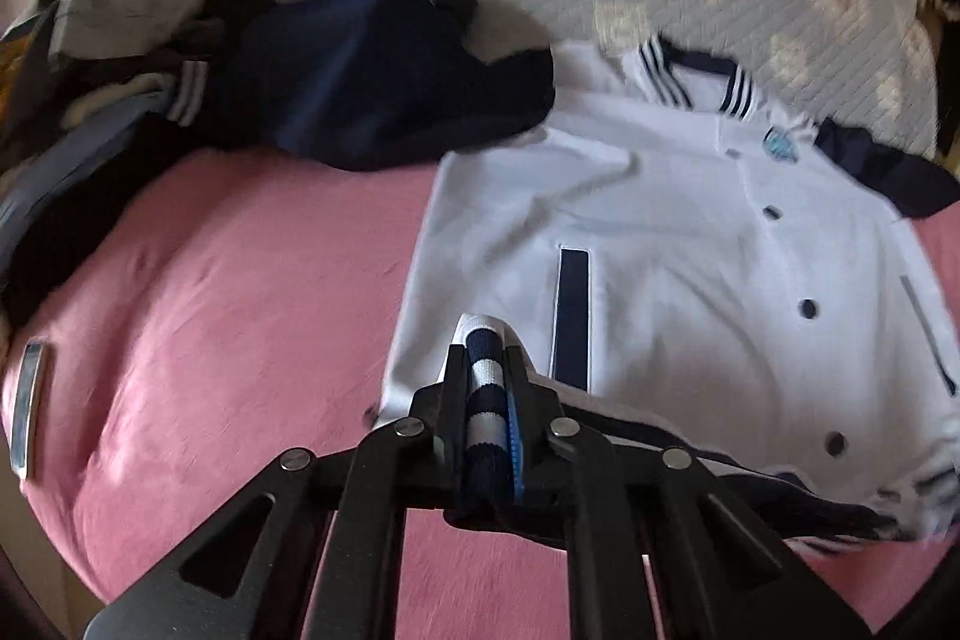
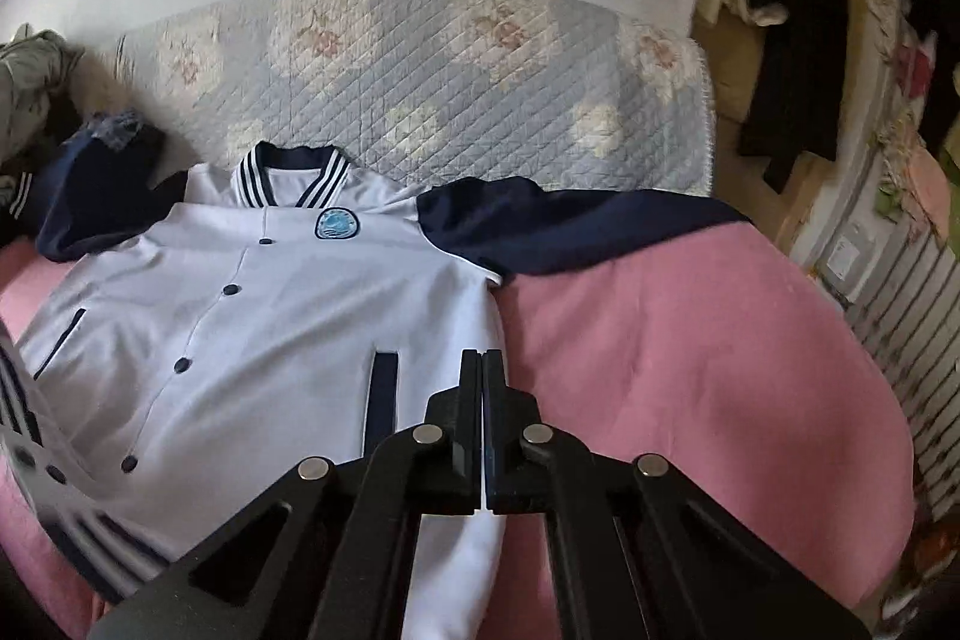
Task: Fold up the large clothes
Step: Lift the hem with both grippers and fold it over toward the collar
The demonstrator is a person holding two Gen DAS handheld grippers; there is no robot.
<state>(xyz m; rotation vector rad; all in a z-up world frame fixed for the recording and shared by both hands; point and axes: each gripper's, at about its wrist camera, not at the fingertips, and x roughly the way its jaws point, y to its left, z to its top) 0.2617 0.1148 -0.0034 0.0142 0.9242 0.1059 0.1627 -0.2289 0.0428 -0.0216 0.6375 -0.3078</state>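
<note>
While hem point(image 1: 483, 388) lifts, bare pink sheet point(image 1: 240, 316) leftward, rightward

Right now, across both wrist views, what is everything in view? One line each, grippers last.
jacket: one, white with navy sleeves and striped hem, flat on the bed, front up.
sheet: one, pink, covers the bed.
quilt: one, pale floral, behind the collar.
clothes pile: one heap, dark and grey, beside the jacket.
hanging clothes: several, dark, by the wall.
left gripper: black, shut on the striped hem.
right gripper: black, shut; whether it pinches fabric is unclear.
</note>
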